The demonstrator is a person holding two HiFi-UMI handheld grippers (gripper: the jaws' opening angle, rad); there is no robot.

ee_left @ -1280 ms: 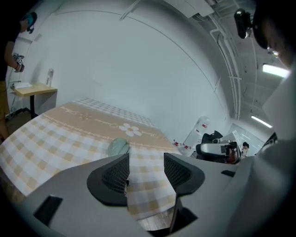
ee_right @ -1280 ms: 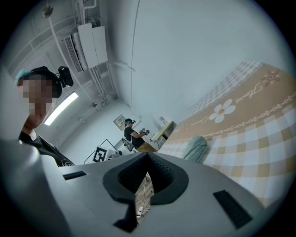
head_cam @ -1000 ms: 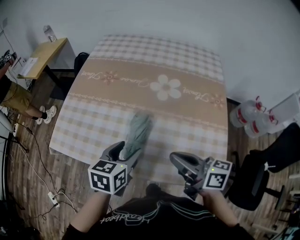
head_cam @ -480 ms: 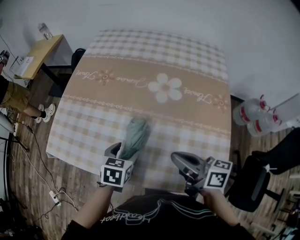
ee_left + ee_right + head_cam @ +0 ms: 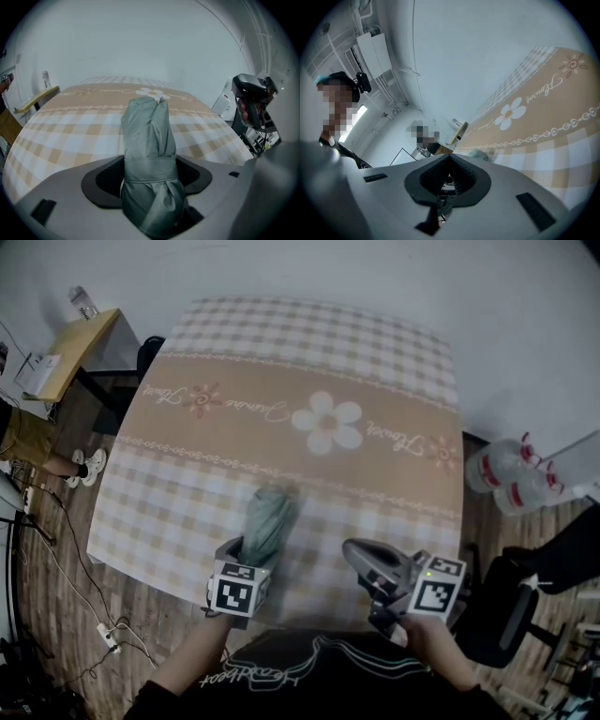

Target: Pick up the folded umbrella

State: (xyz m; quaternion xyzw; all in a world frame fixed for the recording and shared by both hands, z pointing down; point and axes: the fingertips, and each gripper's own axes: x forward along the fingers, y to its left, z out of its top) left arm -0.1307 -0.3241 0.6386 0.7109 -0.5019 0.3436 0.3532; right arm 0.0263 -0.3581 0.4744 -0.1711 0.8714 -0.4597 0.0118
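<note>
The left hand-held gripper (image 5: 246, 554) is clamped on the umbrella (image 5: 147, 140): its two jaws press the folded grey-green canopy from either side, at the band that wraps the canopy. The umbrella's near end fills the gap between the jaws and its far end points away from the person, over the bench (image 5: 375, 352), toward a white flower (image 5: 325, 425) printed on the cloth (image 5: 169, 512). Whether the far end touches the cloth cannot be told. The umbrella lies over the checked front strip of the cloth, near the bench's front edge and left of centre. The right hand-held gripper (image 5: 449, 161) has its jaws together with nothing between them; in the head view it is held at the front right part of the bench, apart from the umbrella. Beyond the bench, on a wooden floor, stand clear bottles (image 5: 506, 479) and a black chair (image 5: 525, 587) to the right, and a small wooden desk (image 5: 70, 348) to the left.
</note>
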